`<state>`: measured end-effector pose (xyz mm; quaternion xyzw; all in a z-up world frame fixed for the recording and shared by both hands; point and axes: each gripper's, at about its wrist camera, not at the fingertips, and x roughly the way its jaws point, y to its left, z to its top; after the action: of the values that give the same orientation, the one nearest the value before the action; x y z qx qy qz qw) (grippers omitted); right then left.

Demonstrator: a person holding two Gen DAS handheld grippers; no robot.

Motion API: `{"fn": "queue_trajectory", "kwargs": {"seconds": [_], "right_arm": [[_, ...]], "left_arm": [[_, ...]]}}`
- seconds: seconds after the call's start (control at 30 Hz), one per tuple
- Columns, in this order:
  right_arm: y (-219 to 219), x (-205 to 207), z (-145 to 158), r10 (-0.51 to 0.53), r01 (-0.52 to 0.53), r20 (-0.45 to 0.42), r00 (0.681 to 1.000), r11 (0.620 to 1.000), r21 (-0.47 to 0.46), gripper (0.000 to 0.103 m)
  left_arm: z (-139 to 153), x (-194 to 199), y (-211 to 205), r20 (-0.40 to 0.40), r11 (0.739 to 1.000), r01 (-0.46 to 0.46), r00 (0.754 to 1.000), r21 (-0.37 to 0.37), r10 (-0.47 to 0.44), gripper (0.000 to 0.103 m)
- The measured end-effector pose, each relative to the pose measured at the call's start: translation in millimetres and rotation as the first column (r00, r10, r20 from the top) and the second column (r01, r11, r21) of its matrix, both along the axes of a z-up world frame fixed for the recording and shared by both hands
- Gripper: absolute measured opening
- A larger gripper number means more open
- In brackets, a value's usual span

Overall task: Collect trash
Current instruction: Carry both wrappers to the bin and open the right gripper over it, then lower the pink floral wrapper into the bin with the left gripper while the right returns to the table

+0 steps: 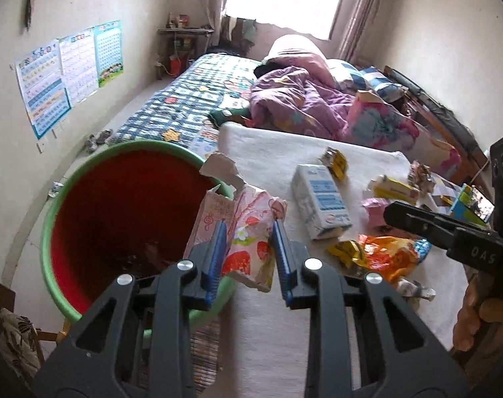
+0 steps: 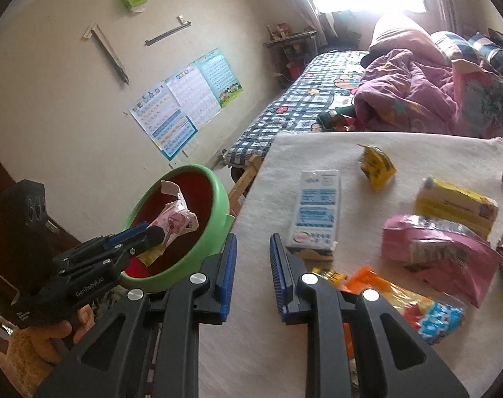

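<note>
My left gripper is shut on a torn pink carton with strawberry print, held at the near rim of a green-rimmed red basin. In the right wrist view the same carton hangs over the basin in the left gripper. My right gripper is shut with only a narrow gap and nothing in it, above the white cloth. Ahead of it lie a white-and-blue milk carton, a yellow wrapper, a yellow box, a pink packet and an orange bag.
Beyond the cloth stretches a bed with a blue checked cover and a purple quilt. Posters hang on the left wall. A hand grips the right tool at the right edge. The basin sits on a wooden stand.
</note>
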<state>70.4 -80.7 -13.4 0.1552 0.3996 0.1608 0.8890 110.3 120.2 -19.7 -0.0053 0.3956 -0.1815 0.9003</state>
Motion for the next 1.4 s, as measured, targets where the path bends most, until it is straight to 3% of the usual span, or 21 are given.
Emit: {"fn": "queue_trajectory", "kwargs": {"seconds": [0.23,0.73,1.4], "right_arm": [[24,15,1,0.029,-0.029,0.008,1.0,0.999,-0.018,0.02],[82,40,3,0.101,-0.1,0.016,0.995,0.994,-0.051,0.02],[121,63,-8,0.156,-0.156,-0.005,0.988,0.986,-0.063,0.02]], "left_arm": [[5,7,24,0.037,0.999,-0.048,0.998,0.007,0.047,0.028],[-8,19,85,0.009,0.988,-0.157,0.988,0.007,0.157,0.028],[-24,34,113,-0.039,0.98,-0.196,0.98,0.025,0.197,0.028]]}}
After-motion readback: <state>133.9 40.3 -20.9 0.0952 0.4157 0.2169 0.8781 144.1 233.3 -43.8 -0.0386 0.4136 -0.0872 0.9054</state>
